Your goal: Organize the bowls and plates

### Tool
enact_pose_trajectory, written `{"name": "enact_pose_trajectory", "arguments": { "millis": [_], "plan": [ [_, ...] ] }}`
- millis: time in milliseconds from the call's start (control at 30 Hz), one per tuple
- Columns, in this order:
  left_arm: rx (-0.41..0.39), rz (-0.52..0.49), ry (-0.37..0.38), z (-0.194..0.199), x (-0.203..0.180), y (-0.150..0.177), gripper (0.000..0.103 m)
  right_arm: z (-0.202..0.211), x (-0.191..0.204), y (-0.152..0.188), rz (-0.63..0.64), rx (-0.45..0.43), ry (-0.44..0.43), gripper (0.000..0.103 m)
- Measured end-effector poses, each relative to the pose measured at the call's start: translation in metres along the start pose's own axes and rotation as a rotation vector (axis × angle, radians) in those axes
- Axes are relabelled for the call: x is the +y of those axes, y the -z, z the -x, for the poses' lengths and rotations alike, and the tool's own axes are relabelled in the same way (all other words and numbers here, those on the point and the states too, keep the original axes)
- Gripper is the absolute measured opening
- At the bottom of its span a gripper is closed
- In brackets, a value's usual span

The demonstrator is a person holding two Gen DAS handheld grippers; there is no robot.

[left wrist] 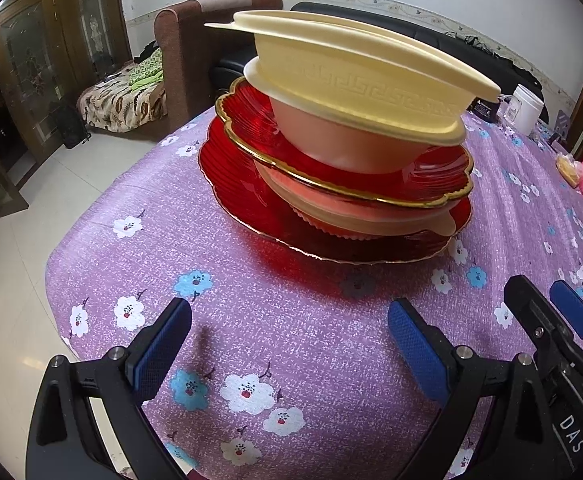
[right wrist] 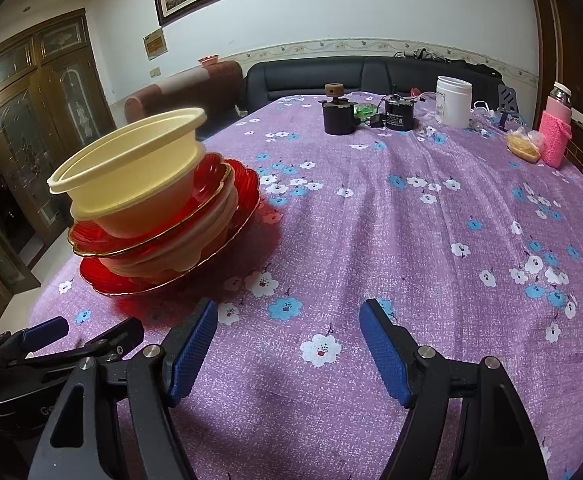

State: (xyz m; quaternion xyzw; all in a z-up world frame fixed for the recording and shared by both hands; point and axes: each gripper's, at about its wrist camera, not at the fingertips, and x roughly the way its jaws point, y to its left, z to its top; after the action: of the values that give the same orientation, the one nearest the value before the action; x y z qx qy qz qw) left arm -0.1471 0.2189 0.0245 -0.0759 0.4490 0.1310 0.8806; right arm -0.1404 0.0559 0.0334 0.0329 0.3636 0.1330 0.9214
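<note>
A: Where's the stack right now?

B: Near the worktop edge, on the purple flowered cloth. At the bottom lies a large red plate; on it a cream bowl; then a smaller red plate with a gold rim; and on top 2 cream bowls, nested, the upper one tilted.

A: And the grippers?

B: The left gripper sits low over the cloth just in front of the stack, jaws wide apart and holding nothing. The right gripper is beside it, to the right of the stack, its jaws apart and also holding nothing. Neither touches the dishes.

A: Anything else on the cloth?

B: At the far side, a white jar, a dark pot and a pink bottle, well apart from the stack.
</note>
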Motion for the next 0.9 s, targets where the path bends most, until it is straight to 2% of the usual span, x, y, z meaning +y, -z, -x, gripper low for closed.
{"name": "enact_pose_trajectory", "arguments": {
  "millis": [433, 900],
  "plan": [
    [-0.009, -0.009, -0.009, 0.004, -0.01, 0.003, 0.099, 0.008, -0.004, 0.001, -0.008, -0.022, -0.009, 0.078],
    [-0.074, -0.01, 0.003, 0.029, -0.008, 0.008, 0.099, 0.033, -0.008, 0.001, -0.019, -0.115, -0.033, 0.08]
  ]
}}
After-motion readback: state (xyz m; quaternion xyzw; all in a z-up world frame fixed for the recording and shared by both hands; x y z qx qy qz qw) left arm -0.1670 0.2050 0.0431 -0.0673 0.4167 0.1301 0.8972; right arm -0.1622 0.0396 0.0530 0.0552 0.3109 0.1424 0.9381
